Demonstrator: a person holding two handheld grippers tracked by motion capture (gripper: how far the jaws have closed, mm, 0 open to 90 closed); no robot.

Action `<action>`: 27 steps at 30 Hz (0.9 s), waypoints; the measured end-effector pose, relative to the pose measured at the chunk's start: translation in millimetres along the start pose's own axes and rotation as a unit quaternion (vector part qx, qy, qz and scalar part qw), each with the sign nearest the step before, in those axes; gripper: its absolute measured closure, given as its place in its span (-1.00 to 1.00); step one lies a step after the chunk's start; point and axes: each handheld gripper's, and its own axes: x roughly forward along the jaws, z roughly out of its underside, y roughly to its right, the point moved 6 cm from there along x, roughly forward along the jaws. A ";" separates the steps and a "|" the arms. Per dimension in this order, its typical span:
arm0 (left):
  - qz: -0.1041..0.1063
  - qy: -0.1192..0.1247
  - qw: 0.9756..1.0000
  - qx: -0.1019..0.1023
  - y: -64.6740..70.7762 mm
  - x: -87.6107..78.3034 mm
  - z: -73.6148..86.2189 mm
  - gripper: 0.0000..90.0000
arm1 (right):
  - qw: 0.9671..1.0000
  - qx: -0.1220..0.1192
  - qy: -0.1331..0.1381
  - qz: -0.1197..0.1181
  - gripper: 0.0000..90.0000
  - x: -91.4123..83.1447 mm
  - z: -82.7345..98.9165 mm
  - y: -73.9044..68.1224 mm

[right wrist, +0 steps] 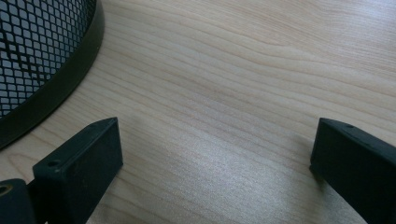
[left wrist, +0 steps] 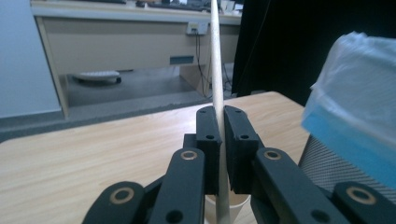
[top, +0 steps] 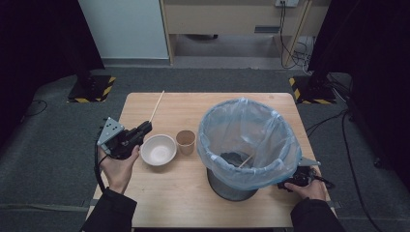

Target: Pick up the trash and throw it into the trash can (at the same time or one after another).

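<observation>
Left gripper view: I see my left gripper [left wrist: 221, 135] with its black jaws clamped on a thin, pale wooden stick [left wrist: 216, 70] that runs up past their tips, over the light wood-grain table [left wrist: 93, 154]. In the high view, just right of it sit a white bowl [top: 158, 150] and a brown paper cup [top: 185, 142], both looking empty, then a black mesh bin [top: 232, 186] lined with a blue plastic bag [top: 246, 137], another stick [top: 245, 161] lying inside. My right gripper [right wrist: 212, 158] rests low over the bare table beside the bin's base, jaws wide apart
</observation>
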 end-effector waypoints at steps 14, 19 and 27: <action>0.032 0.053 0.998 0.019 29.4 -16.9 -30.5 0.89 | 1.000 0.000 0.000 0.000 -0.95 0.0 0.0 0.0; 0.039 0.068 0.997 0.025 37.5 -21.5 -39.4 0.89 | 1.000 0.000 0.000 0.000 -0.95 0.0 0.0 0.0; 0.048 0.098 0.994 0.028 47.1 -29.5 -57.7 0.89 | 1.000 0.000 0.000 0.000 -0.95 0.0 0.0 0.0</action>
